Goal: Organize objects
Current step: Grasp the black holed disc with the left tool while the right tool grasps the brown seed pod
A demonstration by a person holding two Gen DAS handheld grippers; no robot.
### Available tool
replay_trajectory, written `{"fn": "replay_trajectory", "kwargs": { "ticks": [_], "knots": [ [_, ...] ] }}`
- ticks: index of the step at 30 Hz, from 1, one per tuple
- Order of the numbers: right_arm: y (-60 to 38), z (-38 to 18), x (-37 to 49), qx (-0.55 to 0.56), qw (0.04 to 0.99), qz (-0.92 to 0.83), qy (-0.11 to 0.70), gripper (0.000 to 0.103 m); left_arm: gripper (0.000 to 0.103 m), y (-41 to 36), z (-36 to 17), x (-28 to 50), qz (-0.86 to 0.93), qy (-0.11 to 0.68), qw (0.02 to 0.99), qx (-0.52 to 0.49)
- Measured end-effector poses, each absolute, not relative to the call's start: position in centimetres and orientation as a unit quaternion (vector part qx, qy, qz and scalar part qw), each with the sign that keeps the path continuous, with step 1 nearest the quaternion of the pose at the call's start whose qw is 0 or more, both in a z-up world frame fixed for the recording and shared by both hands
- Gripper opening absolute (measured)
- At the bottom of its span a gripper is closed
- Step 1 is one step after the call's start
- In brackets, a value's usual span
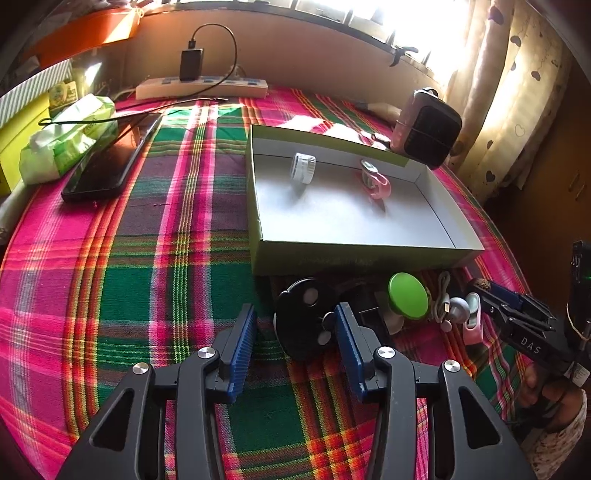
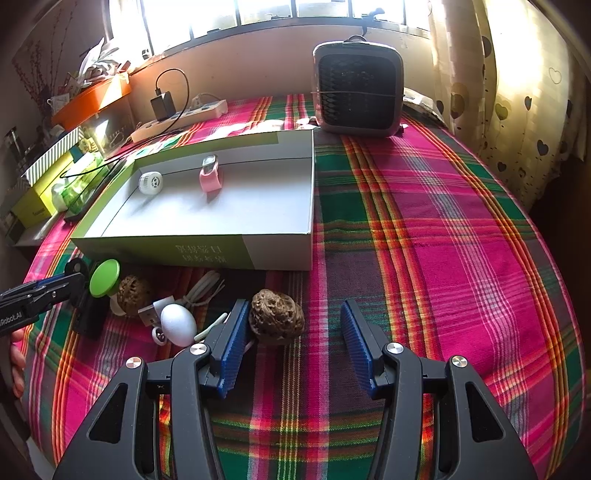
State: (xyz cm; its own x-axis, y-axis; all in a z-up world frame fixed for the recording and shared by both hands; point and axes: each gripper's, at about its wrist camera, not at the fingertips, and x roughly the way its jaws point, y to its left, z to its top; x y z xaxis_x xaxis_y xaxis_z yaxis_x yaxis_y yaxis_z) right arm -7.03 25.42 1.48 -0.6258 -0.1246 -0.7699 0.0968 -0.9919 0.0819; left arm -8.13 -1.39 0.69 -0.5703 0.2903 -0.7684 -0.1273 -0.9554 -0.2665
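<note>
- Covering the tabletop [image 2: 461, 229] is a pink, green and orange plaid cloth, sunlit from a curtained window [image 2: 258, 11].
- Shallow green-sided cardboard box [image 2: 207, 254] holds a white round cap [image 2: 150, 182] and pink clip [image 2: 210, 177].
- Left gripper [image 1: 295, 332] gapes beside a black disc [image 1: 303, 321].
- Right gripper [image 2: 291, 328] stands apart around a brown wrinkled walnut [image 2: 276, 322].

The left claw [image 1: 297, 339] reaches in from 6 o'clock in its own view, its blue-padded fingers [image 1: 242, 350] spread wide with nothing between them. The right claw [image 2: 291, 341] likewise enters from 6 o'clock in its view, fingers [image 2: 356, 341] parted and gripping nothing. From the left camera the right claw shows at 4 o'clock, held by a hand [image 1: 554, 395]. From the right camera the left claw shows at 9 o'clock, with fingertips of a hand [image 2: 16, 363] below it.
</note>
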Motion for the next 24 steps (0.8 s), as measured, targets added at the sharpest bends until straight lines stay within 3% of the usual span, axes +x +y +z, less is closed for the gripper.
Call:
{"fn": "replay_trajectory", "kwargs": {
  "ticks": [6, 12, 24],
  "knots": [
    [25.44, 1.53, -6.98, 0.427, 0.064, -0.902, -0.020, 0.047, 0.041, -1.50, 0.70, -8.18, 0.881, -0.094, 0.117, -0.448],
    [25.25, 1.57, -6.89, 0.426, 0.070, -0.902, -0.020, 0.041, 0.028, -1.75, 0.62, -8.18, 0.883, -0.092, 0.107, -0.448],
    [25.02, 1.60, -6.83, 0.425, 0.077, -0.902, -0.020, 0.030, 0.028, -1.80, 0.60, -8.16, 0.883, -0.092, 0.106, -0.448]
  ]
}}
